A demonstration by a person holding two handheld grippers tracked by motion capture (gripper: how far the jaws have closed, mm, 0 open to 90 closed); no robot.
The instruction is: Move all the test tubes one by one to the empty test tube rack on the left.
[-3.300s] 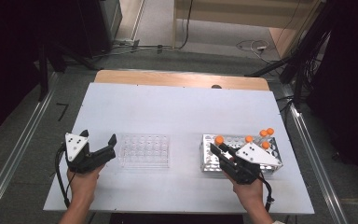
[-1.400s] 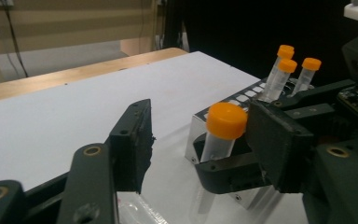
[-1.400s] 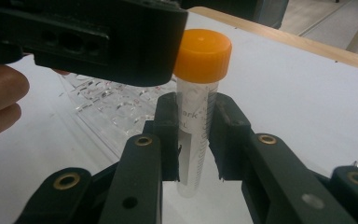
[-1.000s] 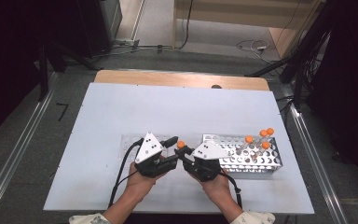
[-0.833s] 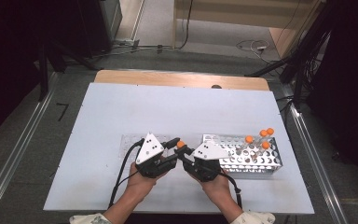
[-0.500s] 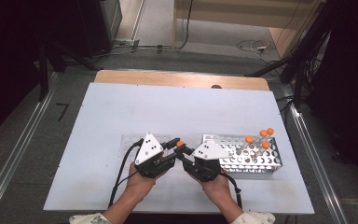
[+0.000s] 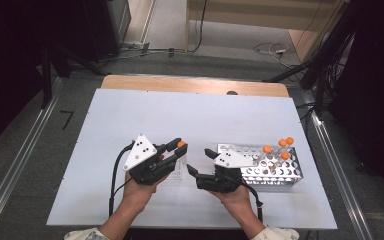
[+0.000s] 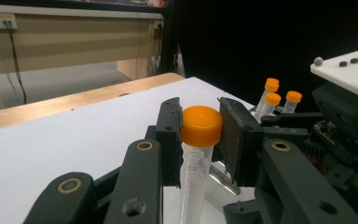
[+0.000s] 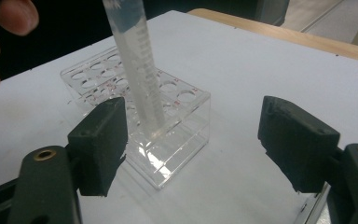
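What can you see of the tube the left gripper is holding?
The tube is a clear plastic one with printed graduation marks and an orange screw cap. The left gripper has its jaws shut on the cap, one pad on each side. The tube hangs nearly upright, slightly tilted, above the clear plastic rack; in the right gripper view its lower end is over the rack's near holes, though whether it has entered a hole is unclear.

A wood board lies at the far edge of the white desk. Cables lie on the floor behind it.
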